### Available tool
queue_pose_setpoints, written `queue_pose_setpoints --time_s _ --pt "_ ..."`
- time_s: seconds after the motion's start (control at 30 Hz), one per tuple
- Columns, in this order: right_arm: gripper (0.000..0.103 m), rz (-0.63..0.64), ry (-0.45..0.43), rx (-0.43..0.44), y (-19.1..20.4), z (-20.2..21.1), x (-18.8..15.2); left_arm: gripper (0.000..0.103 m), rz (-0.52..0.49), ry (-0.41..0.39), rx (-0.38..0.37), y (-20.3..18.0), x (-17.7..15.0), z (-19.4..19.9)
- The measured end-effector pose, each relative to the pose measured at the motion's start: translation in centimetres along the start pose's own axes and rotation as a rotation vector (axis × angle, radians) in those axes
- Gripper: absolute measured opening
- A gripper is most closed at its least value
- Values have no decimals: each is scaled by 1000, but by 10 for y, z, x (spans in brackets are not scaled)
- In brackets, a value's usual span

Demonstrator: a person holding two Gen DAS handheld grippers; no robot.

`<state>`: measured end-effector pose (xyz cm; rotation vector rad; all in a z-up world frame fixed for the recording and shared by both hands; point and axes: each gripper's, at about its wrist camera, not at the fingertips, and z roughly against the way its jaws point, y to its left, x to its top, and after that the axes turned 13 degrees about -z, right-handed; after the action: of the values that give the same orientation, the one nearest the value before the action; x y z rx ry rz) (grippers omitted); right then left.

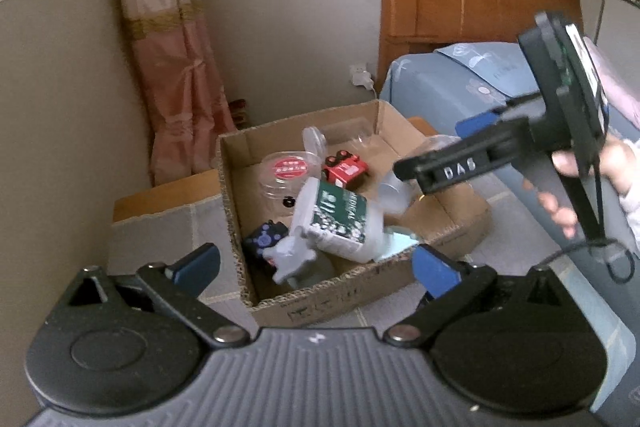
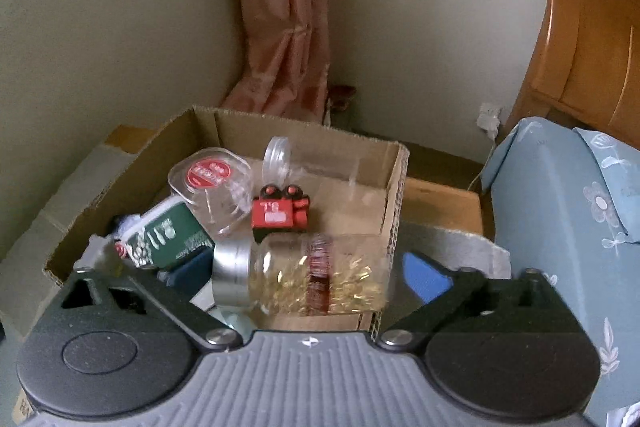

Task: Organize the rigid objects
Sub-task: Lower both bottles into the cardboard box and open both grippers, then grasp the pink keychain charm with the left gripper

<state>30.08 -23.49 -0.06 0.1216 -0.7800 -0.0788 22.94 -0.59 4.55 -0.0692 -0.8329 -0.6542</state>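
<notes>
Glass jar (image 2: 312,275) lies between right gripper (image 2: 304,271) jaws, spread wide, over cardboard box (image 2: 396,187); left gripper (image 1: 316,263) jaws wide, empty.

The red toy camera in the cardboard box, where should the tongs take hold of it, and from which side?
Grip the red toy camera across its boxy body, below the two round reels on top. Come from above: it stands upright on bare cardboard box floor, its flat sides exposed. The clear tub crowds its left and the glass jar lies just in front, so a level approach looks blocked.

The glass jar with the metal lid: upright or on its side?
On its side: the glass jar lies level, its lid facing left.
</notes>
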Motion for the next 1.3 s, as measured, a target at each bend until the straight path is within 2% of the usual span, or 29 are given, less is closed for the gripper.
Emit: queue_pose_setpoints --time_s 0.33,0.67,0.83,1.2,1.3 --pt "103 29 -36 -8 12 37 -11 102 -8 -15 -7 -10 -7 7" --pt "103 5 -50 -7 18 71 -51 102 19 -21 48 -18 -27 23" --pt "103 -37 -58 18 14 80 -81 102 25 -11 26 -21 -52 19" --pt "103 -8 40 -2 15 48 -143 102 91 77 -25 -21 -93 -5" --pt "103 -13 31 -1 14 36 -152 102 76 102 -48 -28 -102 -12"
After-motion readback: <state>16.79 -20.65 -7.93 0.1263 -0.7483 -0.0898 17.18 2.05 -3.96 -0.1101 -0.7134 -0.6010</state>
